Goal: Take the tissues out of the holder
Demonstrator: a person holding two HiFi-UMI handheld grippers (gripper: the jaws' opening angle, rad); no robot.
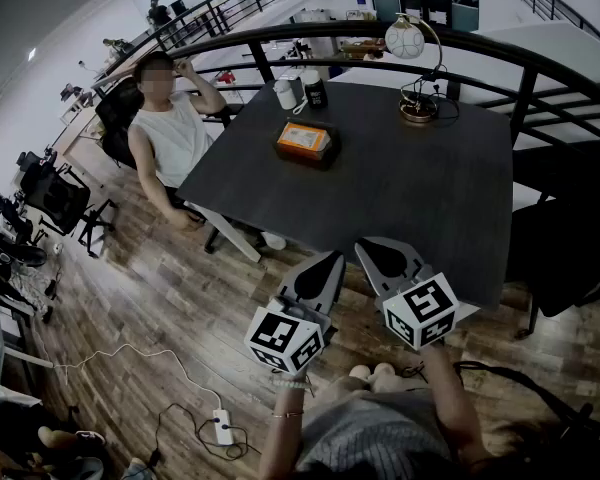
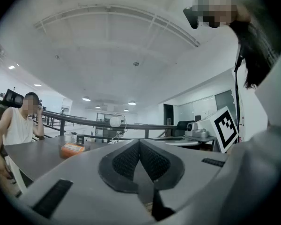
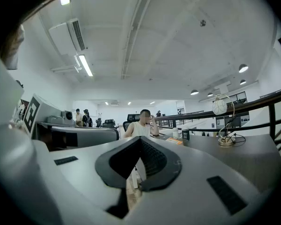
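Left tool (image 1: 336, 257) and right tool (image 1: 361, 248) are pressed together, empty, well apart from the tissue holder (image 1: 305, 141) on the counter (image 1: 410, 208); arriving unopened, we might shove it.

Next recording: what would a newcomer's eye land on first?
The left gripper and right gripper fill the foreground, both shut and empty, short of the dark table. Toward its far side sits the orange tissue holder, with a seated person at the table's left corner and a globe lamp at the back.
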